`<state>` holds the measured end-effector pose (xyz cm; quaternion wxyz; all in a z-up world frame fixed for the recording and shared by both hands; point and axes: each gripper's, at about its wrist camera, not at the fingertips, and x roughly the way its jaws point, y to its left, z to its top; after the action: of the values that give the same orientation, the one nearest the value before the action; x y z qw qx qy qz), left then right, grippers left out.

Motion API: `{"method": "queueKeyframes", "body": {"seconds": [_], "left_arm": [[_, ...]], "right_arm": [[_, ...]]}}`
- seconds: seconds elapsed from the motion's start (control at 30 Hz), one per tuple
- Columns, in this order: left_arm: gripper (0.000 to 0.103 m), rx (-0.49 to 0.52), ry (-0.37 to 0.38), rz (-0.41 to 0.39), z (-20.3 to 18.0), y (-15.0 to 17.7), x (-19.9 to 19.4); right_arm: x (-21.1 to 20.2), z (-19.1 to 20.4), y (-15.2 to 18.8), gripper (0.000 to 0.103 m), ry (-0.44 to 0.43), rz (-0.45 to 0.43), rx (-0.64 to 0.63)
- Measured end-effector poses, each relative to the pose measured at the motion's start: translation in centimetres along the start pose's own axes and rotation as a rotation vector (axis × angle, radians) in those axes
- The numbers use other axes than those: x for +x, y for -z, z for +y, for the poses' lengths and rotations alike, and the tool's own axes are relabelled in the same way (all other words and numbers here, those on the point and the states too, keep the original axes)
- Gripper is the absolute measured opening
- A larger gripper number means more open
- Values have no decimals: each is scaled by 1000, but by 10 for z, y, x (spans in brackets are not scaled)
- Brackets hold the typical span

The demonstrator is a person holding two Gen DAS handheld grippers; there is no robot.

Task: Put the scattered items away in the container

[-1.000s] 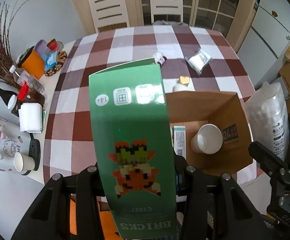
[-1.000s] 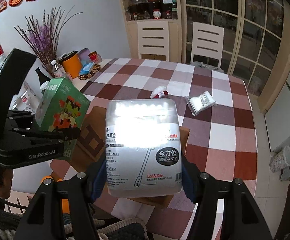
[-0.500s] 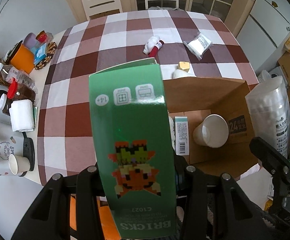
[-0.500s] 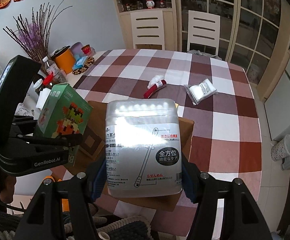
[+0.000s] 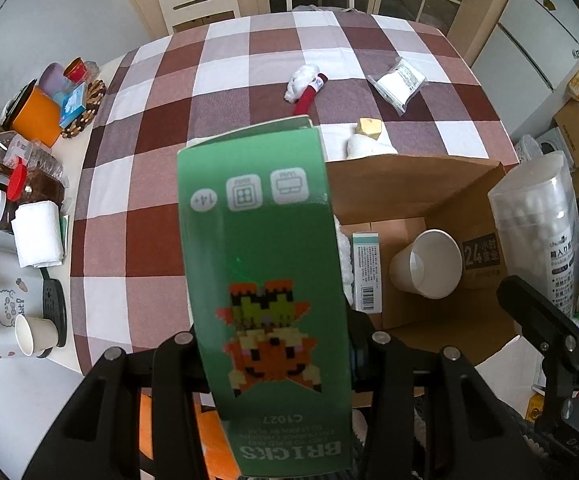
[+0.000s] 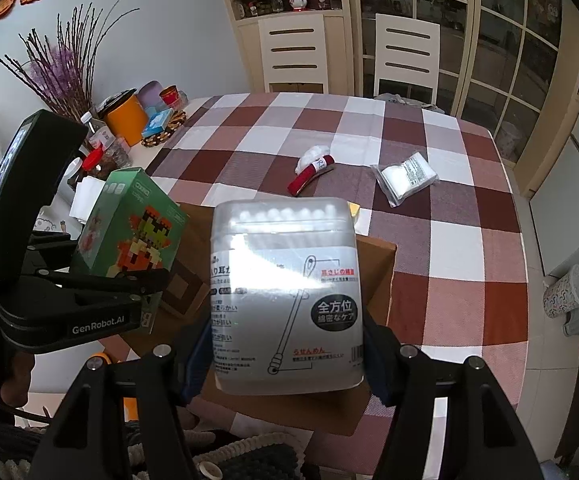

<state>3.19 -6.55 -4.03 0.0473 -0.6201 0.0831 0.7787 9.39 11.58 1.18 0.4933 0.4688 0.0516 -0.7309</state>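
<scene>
The left gripper [image 5: 273, 344] is clamped on a green bricks box [image 5: 265, 280], pinching its narrow sides so that the box's long axis runs straight out along the fingers and points steeply down. From this gripper the open cardboard box [image 5: 409, 184] lies just to the right and below; the green box hangs over the carton's left edge rather than squarely above its opening, so I judge the next move calls for a short shift to the right before release. Inside the carton a white paper cup [image 5: 427, 268] lies on its side beside a slim white-and-teal packet [image 5: 366, 272], leaving free floor nearer the front. The right gripper [image 6: 287, 356] pinches a clear tub of cotton swabs [image 6: 285, 296] by its sides, upright, above the carton's right wall [image 6: 377, 264]. Both loads look about equally close to the opening. Still out on the checked tablecloth [image 6: 449, 248] are a red-and-white bundle [image 6: 313, 168] and a clear packet of white pads [image 6: 407, 176], well beyond the carton.
</scene>
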Motion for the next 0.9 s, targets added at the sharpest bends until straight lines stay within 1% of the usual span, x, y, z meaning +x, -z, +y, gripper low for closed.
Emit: {"method": "queueKeyframes", "body": {"seconds": [0.5, 0.67, 0.77, 0.8, 0.83, 0.87, 0.9], "left_arm": [[45, -1, -2, 11, 1, -1, 3], [46, 1, -5, 10, 1, -2, 3], [49, 19, -37, -3, -2, -1, 1], [55, 28, -54, -12, -4, -1, 0], [63, 32, -59, -23, -5, -1, -2], [66, 32, -48, -34, -4, -1, -4], [69, 29, -36, -47, -3, -2, -6]], "right_arm": [[8, -1, -1, 64, -10, 14, 8], [10, 0, -2, 64, -7, 6, 14], [12, 3, -2, 65, -11, 13, 1], [12, 4, -3, 66, -8, 13, -5], [11, 6, -3, 80, 3, 3, -10], [9, 7, -4, 93, 12, -15, -13], [5, 7, -4, 94, 15, -43, -14]]}}
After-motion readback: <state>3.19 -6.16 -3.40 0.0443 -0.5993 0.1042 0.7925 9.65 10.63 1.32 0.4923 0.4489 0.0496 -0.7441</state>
